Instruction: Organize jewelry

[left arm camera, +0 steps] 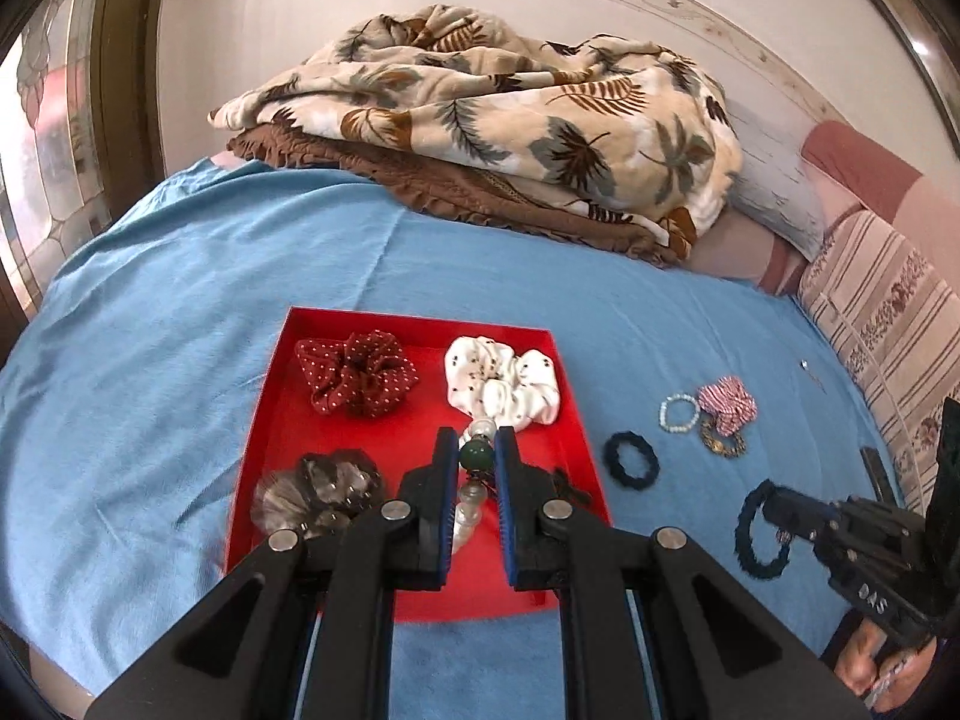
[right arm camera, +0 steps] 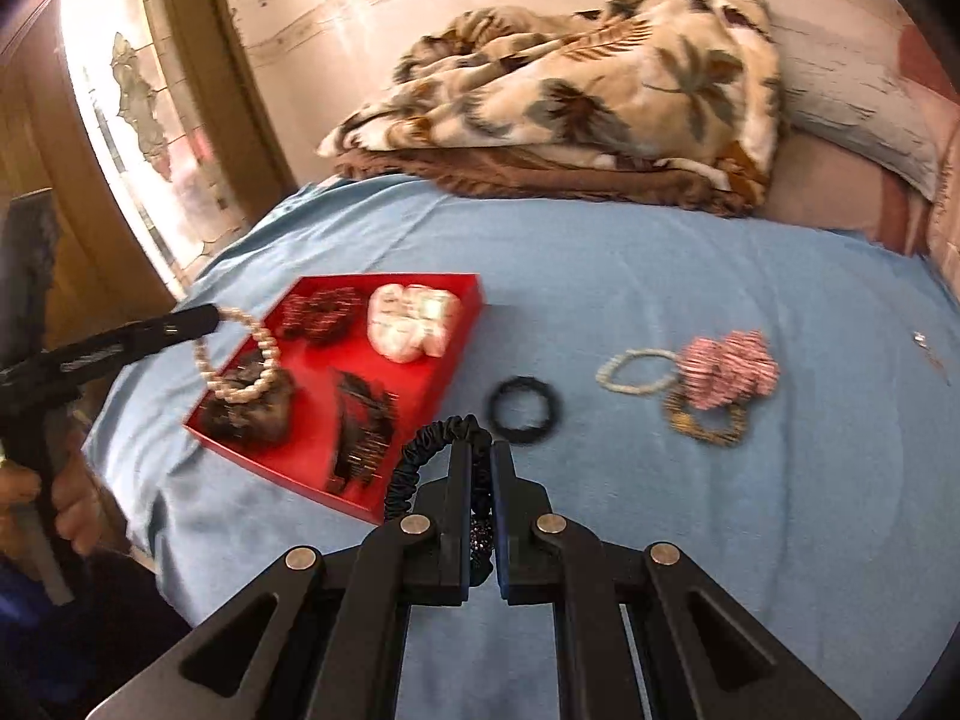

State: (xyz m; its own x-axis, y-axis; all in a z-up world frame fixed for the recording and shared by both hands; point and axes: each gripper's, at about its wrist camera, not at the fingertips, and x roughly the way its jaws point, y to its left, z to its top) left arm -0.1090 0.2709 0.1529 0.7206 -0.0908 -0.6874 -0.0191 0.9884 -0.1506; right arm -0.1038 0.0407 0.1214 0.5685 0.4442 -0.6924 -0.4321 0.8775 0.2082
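Over red tray (left arm camera: 270, 420): left gripper (left arm camera: 477, 450) clamps bead bracelet (left arm camera: 476, 456); right gripper (right arm camera: 480, 462), marked "DAS", clamps dark scrunchie (right arm camera: 414, 462).

We see a red tray (left arm camera: 273, 420) on the blue bedcover, holding a maroon dotted scrunchie (left arm camera: 355, 381), a white scrunchie (left arm camera: 503, 381), a grey-black scrunchie (left arm camera: 315, 495) and a dark hair clip (right arm camera: 360, 420). A pearl bracelet (right arm camera: 240, 360) with a green bead hangs above the tray; a dark coiled band (right arm camera: 420, 462) is lifted beside it. On the cover lie a black hair tie (right arm camera: 525, 408), a pale bead bracelet (right arm camera: 636, 369), a pink striped scrunchie (right arm camera: 729, 375) and a gold-brown bracelet (right arm camera: 708, 420).
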